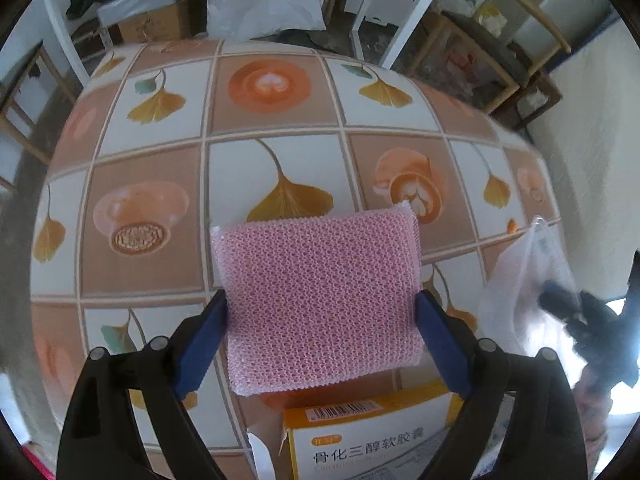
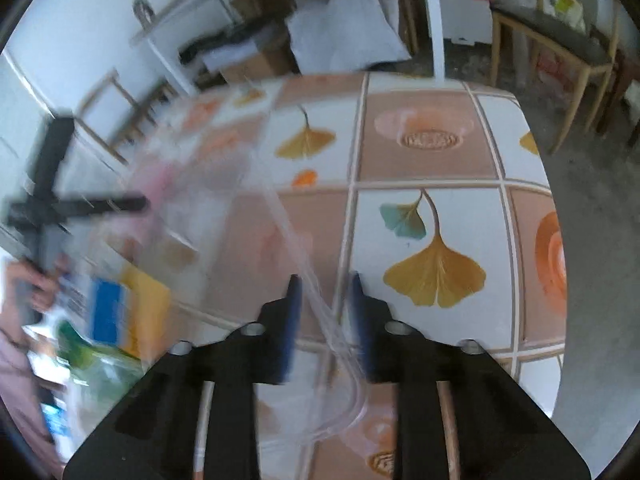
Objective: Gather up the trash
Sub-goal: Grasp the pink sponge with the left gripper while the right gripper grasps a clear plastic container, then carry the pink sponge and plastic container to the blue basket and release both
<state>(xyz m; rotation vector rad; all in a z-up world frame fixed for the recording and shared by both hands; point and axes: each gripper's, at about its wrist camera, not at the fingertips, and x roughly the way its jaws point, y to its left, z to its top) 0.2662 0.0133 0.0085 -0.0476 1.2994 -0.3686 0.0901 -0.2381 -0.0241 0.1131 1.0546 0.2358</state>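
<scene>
Left claw (image 1: 322,308) pinches pink scrub sponge (image 1: 320,300) above medicine box (image 1: 360,436); right claw (image 2: 326,312) pinches clear bag (image 2: 224,216) edge; next, likely sponge into bag, off to its right.

Orange box (image 1: 372,436): "骨化三醇软胶囊"

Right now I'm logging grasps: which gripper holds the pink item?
The left gripper: its fingers clamp the pink sponge above the table. The right gripper pinches a clear plastic bag instead.
</scene>
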